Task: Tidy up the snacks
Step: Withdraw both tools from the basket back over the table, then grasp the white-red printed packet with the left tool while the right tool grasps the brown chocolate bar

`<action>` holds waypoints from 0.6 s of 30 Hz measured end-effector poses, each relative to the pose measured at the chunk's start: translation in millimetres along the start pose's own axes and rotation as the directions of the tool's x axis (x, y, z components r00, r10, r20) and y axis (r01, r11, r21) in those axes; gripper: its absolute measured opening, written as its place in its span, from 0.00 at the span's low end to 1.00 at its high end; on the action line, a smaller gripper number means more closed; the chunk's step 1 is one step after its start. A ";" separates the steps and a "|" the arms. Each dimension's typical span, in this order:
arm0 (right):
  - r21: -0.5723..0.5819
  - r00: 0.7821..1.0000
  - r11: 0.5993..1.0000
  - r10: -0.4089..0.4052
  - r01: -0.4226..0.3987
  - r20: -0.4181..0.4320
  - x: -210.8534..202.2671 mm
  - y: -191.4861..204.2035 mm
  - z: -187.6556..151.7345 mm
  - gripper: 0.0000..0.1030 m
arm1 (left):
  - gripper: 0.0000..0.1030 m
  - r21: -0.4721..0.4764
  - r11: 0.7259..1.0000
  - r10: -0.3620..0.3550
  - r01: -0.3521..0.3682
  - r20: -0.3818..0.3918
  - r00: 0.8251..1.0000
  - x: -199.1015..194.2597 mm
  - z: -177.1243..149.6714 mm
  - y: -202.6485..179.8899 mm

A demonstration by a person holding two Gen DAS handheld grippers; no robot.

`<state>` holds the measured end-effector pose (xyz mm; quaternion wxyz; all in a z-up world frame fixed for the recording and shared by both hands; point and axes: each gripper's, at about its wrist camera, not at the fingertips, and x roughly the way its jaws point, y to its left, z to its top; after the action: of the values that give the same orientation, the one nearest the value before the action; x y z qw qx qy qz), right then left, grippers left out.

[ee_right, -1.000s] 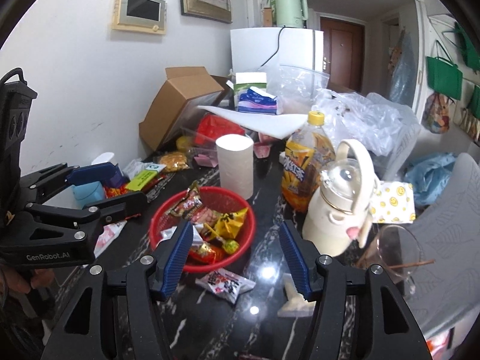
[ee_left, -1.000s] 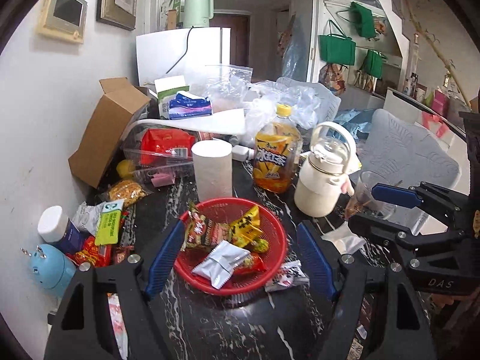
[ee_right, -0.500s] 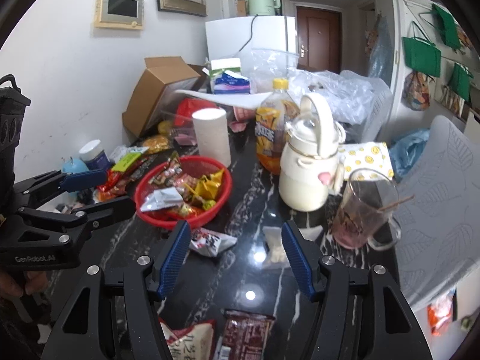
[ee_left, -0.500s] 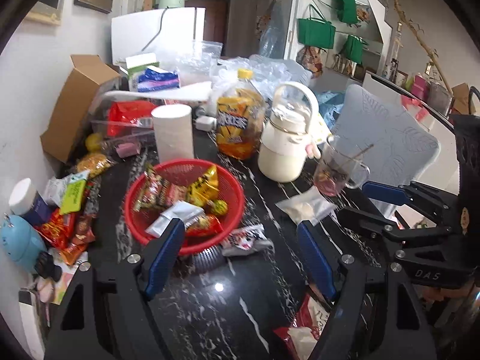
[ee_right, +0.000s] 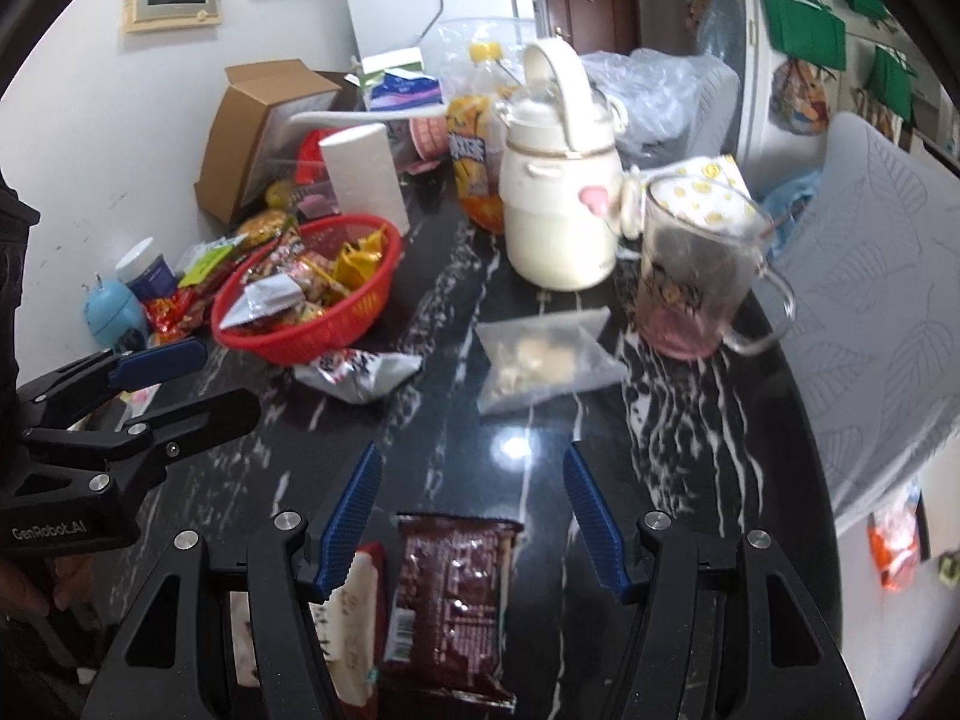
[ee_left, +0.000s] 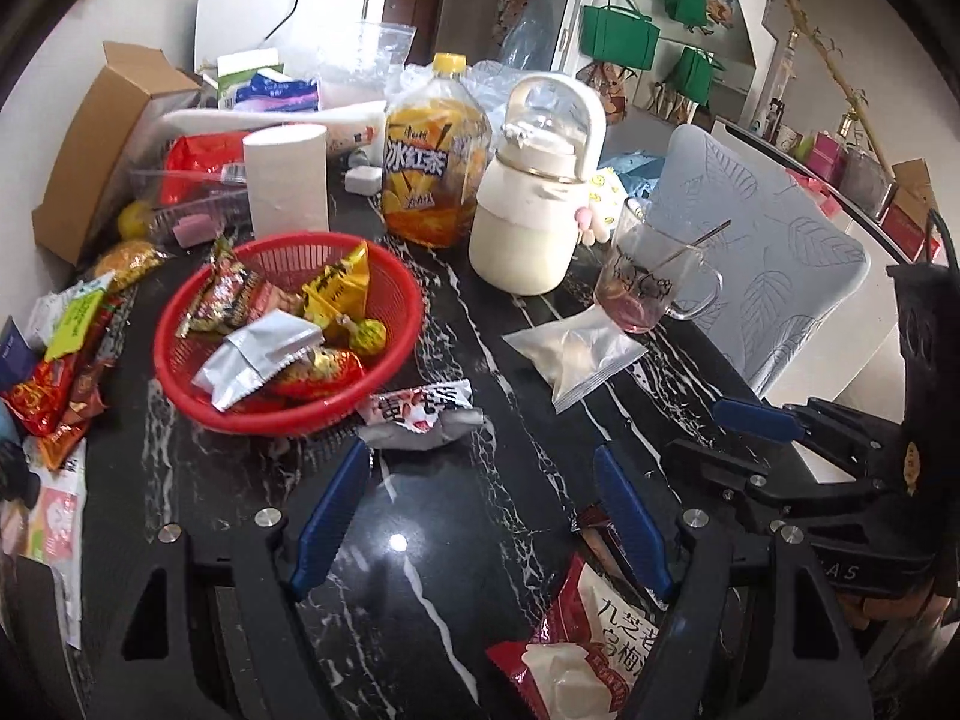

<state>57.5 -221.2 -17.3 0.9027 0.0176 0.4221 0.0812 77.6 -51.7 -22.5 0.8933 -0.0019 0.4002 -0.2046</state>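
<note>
Black marble-patterned tabletop (ee_right: 522, 468) runs under both my tools, crowded at its far edge against a white wall. Nearest to me, my right gripper (ee_right: 474, 516) is spread wide and holds nothing, poised over a dark brown snack packet (ee_right: 450, 594) that lies flat between its fingers, with a red-and-white plum packet (ee_left: 576, 648) just beside it on the left; I judge the brown one is my next pick, since the jaws already straddle it. My left gripper (ee_left: 480, 510) is likewise released and empty, hanging above bare table short of a crumpled white-and-red wrapper (ee_left: 423, 414) that touches the foot of the red basket (ee_left: 180, 384). A clear pouch (ee_left: 573, 354) lies apart to the right, close by the glass mug (ee_left: 648, 288), so it needs a careful approach to avoid knocking the glass. The basket already holds a heap of wrapped snacks, which tells me it is the collecting place and that the loose packets around it are what remains. Beyond stand a paper roll (ee_left: 288, 180), an iced tea bottle (ee_left: 435, 162) and a cream kettle (ee_left: 534, 216), and farthest back an open cardboard box (ee_left: 102, 144) leans against the wall.
</note>
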 end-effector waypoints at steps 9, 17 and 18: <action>0.021 0.999 1.000 0.017 -0.016 -0.043 20.5 -9.8 -8.9 0.61 | 0.74 -0.070 0.998 -0.003 0.000 -0.040 0.999 33.5 -4.0 9.8; 0.009 0.997 0.999 0.042 -0.041 -0.061 41.2 -10.8 2.9 0.61 | 0.74 -0.168 0.986 0.012 -0.023 -0.067 0.998 59.1 7.9 28.7; 0.011 0.997 0.999 0.043 -0.042 -0.064 43.6 -12.1 5.0 0.61 | 0.74 -0.175 0.984 0.024 -0.035 -0.067 0.997 61.6 8.6 30.5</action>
<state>90.4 -225.9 -48.4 0.8868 0.0283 0.4507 0.0988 131.5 -47.8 -65.8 0.8792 -0.0685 0.4453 -0.1551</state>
